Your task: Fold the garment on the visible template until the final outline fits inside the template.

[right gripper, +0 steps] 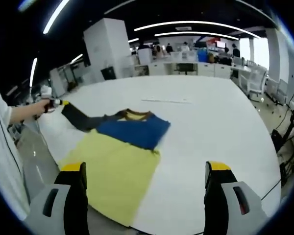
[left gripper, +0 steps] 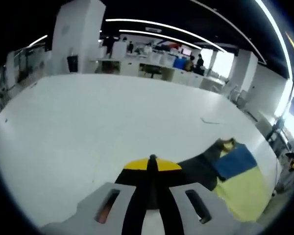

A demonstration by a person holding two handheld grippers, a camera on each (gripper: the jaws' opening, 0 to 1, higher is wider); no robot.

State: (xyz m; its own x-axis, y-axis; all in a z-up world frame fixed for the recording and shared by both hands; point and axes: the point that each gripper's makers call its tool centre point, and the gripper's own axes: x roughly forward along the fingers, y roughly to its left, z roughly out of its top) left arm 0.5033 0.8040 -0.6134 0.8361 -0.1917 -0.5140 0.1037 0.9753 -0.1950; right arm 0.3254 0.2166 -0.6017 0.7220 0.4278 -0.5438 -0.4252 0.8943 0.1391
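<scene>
Left gripper [left gripper: 152, 164] is clamped on the dark sleeve [right gripper: 78, 116], pulling it out past the near edge of the white table [right gripper: 210, 117]. Right gripper [right gripper: 144, 183] hangs wide apart, holding nothing, over the yellow-and-blue garment [right gripper: 120, 161] lying along that edge.

a white table [right gripper: 210, 127] carries the yellow, blue and black garment [right gripper: 117, 147].

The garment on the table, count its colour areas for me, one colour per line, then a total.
Garment, spread on the white table:
Yellow: 1, the body panel
Blue: 1, the chest panel
Dark grey: 1, the sleeve, pinched by the left gripper
Total: 3
</scene>
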